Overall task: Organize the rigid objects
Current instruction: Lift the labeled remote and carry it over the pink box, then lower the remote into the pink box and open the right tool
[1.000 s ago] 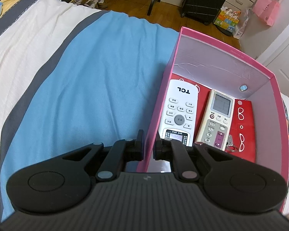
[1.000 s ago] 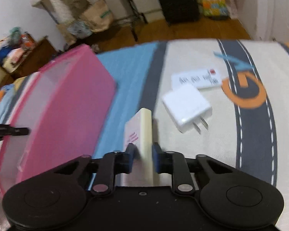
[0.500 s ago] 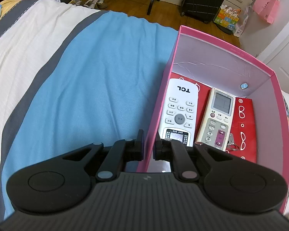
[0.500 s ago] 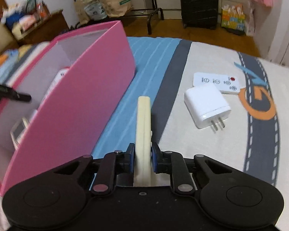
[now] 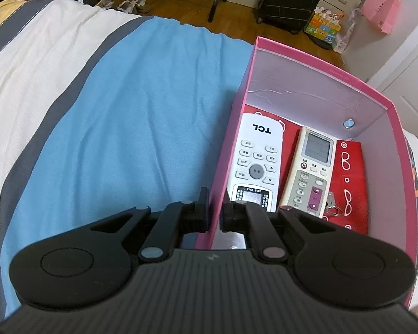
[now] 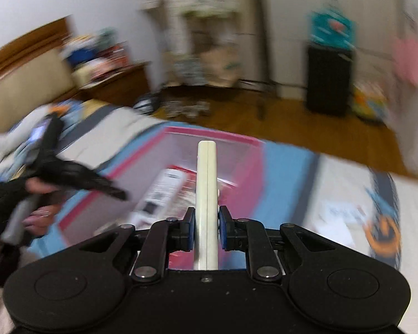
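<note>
Cream remote (image 6: 207, 194) edge-up, above open pink box (image 6: 253, 150)

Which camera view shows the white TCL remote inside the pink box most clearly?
The left wrist view. There the TCL remote lies sharp and face up in the pink box, its logo and buttons readable, beside a second remote. In the right wrist view it is only a blurred white shape, partly hidden by the cream remote.

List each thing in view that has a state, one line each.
pink box: open, no lid, wall pinched by the left hand-held gripper.
TCL remote: flat in the box, face up.
grey remote: flat in the box, face up, beside it.
cream remote: on edge, clamped in the right hand-held gripper, above the box.
</note>
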Action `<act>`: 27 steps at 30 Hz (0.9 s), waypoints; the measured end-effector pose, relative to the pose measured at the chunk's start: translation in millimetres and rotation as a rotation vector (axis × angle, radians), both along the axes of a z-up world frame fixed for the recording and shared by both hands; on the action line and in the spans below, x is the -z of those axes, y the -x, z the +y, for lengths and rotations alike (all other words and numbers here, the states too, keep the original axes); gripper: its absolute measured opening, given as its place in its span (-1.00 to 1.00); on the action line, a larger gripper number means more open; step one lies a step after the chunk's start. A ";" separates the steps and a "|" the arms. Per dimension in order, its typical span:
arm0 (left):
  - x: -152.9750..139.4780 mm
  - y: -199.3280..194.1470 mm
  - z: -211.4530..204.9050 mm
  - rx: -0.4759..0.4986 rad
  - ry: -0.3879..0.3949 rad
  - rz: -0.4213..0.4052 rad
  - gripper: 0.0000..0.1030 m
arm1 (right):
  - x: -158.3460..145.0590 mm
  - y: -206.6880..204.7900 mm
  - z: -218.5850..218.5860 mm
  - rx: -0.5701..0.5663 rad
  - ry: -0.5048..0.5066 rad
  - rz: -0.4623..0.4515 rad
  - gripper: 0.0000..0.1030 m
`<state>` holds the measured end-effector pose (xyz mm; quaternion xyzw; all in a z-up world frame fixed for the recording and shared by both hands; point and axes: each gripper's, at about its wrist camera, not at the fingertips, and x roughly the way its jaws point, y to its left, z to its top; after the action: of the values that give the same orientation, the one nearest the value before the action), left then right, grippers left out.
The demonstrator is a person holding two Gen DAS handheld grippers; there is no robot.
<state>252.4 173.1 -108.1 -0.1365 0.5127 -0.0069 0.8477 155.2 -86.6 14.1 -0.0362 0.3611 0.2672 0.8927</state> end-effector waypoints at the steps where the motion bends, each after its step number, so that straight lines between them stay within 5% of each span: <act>1: -0.1 -0.4 -0.2 0.000 0.002 0.001 -0.88 | -1.9 -3.1 14.4 -0.037 0.010 0.006 -0.61; 9: 1.2 -0.6 4.5 -0.010 0.043 0.005 -0.85 | 44.7 -56.6 116.7 -0.161 0.286 0.075 -0.62; 18: 4.2 -2.4 11.0 -0.009 0.085 0.005 -0.83 | 86.2 -76.8 167.4 -0.158 0.531 0.040 -0.61; 23: 5.1 -3.3 12.8 -0.010 0.100 0.004 -0.81 | 76.3 -63.5 165.1 -0.255 0.460 0.076 -0.27; 25: 5.4 -3.9 12.9 -0.010 0.098 0.004 -0.81 | 69.8 -56.9 161.5 -0.268 0.411 0.096 0.07; 27: 5.5 -4.6 13.2 -0.011 0.101 0.006 -0.81 | 59.7 -53.8 149.4 -0.250 0.331 0.129 0.09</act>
<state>257.0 186.3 -113.6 -0.1818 0.5132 -0.0277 0.8383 209.0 62.9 -45.6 -0.2096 0.4491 0.3149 0.8094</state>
